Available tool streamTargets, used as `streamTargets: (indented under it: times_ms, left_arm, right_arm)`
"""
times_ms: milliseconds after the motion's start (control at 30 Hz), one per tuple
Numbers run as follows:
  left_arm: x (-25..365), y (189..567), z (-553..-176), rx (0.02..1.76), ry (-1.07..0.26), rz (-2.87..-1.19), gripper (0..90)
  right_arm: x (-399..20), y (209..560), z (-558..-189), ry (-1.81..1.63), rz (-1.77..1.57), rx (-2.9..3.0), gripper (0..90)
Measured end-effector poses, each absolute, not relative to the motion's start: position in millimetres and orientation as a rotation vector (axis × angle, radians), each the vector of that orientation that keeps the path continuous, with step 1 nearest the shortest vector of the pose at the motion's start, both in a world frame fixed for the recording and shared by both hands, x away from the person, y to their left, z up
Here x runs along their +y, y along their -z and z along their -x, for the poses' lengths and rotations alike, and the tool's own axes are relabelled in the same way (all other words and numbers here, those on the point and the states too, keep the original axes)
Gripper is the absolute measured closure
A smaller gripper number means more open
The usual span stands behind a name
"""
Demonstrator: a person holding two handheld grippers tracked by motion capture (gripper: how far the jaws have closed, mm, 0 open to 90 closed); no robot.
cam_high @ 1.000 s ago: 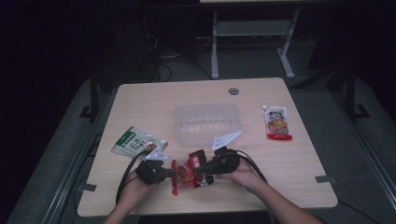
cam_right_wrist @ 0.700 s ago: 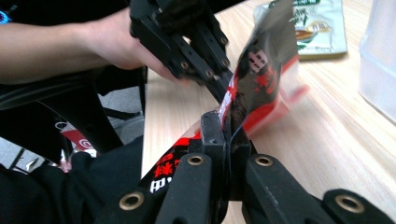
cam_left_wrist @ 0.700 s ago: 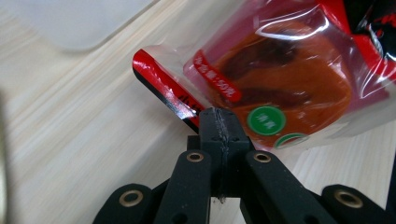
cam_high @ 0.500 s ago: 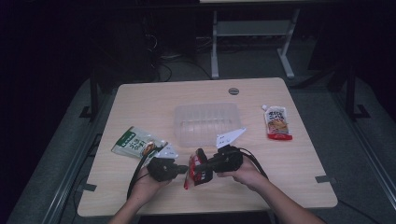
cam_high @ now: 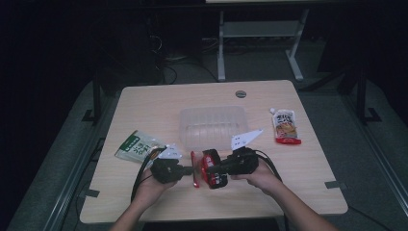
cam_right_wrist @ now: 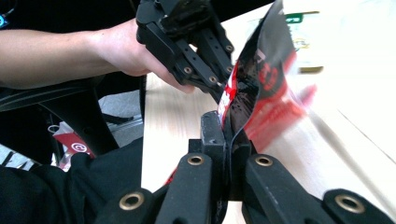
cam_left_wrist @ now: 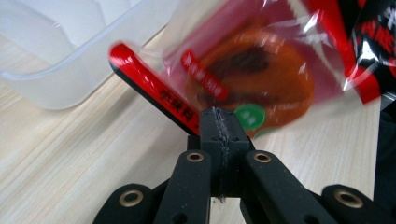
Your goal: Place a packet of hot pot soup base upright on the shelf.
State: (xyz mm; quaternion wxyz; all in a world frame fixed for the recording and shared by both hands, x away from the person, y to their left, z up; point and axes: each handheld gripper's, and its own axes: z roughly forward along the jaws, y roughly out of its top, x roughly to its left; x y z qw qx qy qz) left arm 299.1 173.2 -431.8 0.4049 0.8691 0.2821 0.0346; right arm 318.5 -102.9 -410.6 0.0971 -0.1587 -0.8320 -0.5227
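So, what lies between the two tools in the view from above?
In the high view, a red snack packet hangs between the left tool and the right tool; both are shut on it, above the table.

Packet (cam_high: 208,168): red and black snack packet with a clear window showing orange contents (cam_left_wrist: 247,79)
Pose: upright on edge, lifted off the table
Place: near table edge, just before the clear plastic tub (cam_high: 214,126)
Hold: pinched at both ends
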Motion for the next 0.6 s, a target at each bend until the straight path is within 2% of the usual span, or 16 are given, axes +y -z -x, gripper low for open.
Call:
streamTargets:
  times_ms: [533,600]
  left_arm:
    - [196.9,429.8,-293.8,0.737,-0.061,-2.199,89.4]
    - [198.9,429.3,-294.8,0.717,-0.071,-2.212,84.8]
  right_arm:
    - [-124.9,383.8,-322.4,1.630,0.506,-2.495,90.0]
    - [-126.3,380.6,-324.4,1.641,0.515,-2.502,90.0]
